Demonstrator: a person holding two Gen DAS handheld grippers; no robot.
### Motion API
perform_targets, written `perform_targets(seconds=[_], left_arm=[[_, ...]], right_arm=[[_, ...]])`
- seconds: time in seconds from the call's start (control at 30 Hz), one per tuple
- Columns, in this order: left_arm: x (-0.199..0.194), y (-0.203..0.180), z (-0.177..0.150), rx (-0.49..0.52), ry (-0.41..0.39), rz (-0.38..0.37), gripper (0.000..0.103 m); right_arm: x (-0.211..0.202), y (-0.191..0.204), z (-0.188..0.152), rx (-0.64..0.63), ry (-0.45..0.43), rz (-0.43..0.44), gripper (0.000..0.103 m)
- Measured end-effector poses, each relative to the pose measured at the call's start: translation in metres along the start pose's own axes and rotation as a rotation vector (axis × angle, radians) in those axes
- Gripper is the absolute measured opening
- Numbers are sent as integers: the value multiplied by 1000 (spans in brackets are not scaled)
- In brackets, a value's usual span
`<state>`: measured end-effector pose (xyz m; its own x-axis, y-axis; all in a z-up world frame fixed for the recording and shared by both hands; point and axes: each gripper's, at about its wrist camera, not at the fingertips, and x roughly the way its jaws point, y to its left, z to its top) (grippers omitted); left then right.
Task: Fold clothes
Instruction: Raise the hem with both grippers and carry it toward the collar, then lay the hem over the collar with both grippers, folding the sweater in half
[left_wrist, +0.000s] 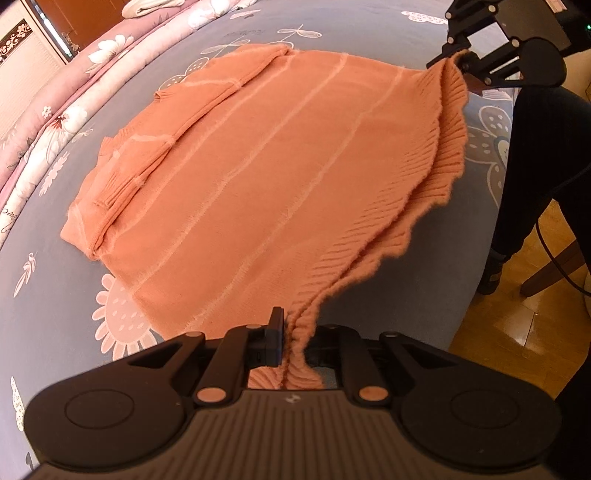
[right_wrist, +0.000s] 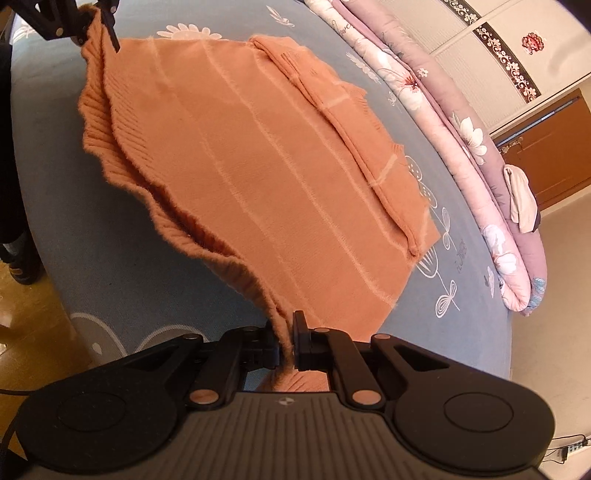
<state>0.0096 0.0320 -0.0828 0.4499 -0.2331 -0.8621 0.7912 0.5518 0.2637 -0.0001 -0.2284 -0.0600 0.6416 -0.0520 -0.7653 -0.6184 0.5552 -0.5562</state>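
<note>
Through the left wrist view, the left gripper (left_wrist: 291, 332) is pinching one corner of the ribbed hem (left_wrist: 413, 192) of an orange sweater (left_wrist: 258, 166), its jaws pressed together on the knit. The sweater is lying on a grey-blue bedsheet (left_wrist: 55, 295) printed with pale flowers, and its hem edge is hanging lifted off the sheet while the rest of the body is resting flat. A sleeve (left_wrist: 147, 155) is lying folded across the sweater's far side. At the sweater's other hem corner, the right gripper (left_wrist: 460, 59) is clamping the knit. Beyond the sweater, a rolled pink floral quilt (left_wrist: 44, 122) is running along the bed's far edge. Beside the hem, a person's dark-clothed leg (left_wrist: 524, 166) is standing on the wooden floor (left_wrist: 498, 332).

Through the right wrist view, the right gripper (right_wrist: 285, 339) is squeezing its hem corner of the sweater (right_wrist: 277, 177), jaws closed on the cloth. The ribbed hem (right_wrist: 110, 122) is stretching from it up to the left gripper (right_wrist: 99, 26), which is gripping the opposite corner. The sleeve (right_wrist: 351, 140) is lying along the sweater's far side, with the bedsheet (right_wrist: 92, 240) under it and the quilt (right_wrist: 461, 129) beyond.
</note>
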Motion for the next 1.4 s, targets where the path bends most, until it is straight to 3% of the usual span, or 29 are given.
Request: perform_targets(seconds=[0.23, 0.6, 1.4], left_arm=[[-6, 20, 15, 12, 10, 15, 7], [-8, 58, 47, 28, -7, 99, 7], [26, 118, 95, 108, -63, 296, 8]], right_arm=[[3, -23, 18, -22, -26, -2, 8], [15, -60, 40, -38, -71, -42, 8], [68, -108, 79, -93, -111, -210, 8]])
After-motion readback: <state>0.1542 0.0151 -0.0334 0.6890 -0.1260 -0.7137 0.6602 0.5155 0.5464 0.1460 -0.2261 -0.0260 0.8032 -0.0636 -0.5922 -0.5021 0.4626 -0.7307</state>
